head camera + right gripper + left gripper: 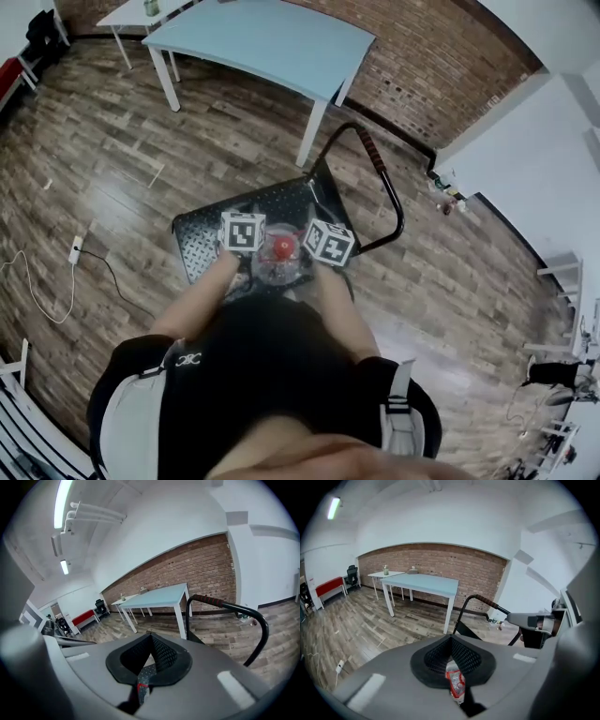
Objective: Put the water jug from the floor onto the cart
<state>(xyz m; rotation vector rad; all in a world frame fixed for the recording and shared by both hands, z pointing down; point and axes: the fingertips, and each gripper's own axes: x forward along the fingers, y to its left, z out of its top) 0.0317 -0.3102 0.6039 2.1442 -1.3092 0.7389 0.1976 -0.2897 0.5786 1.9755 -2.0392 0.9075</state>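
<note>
The water jug (279, 269) is clear with a red cap and hangs between my two grippers, over the near edge of the black cart (201, 236). My left gripper (246, 246) is on its left side and my right gripper (320, 253) on its right. In the left gripper view the left gripper (452, 656) is shut, and a red and white scrap of the jug's wrapping (456, 684) shows between the pads. In the right gripper view the right gripper (150, 660) is shut as well, on a thin grey and red strip (142, 680). The person's body hides most of the jug.
The cart's curved handle (382, 170) with a reddish grip rises at its far right. A light blue table (267, 39) stands beyond, with a white table (127, 13) behind it. A power strip and cable (75, 251) lie on the wooden floor to the left.
</note>
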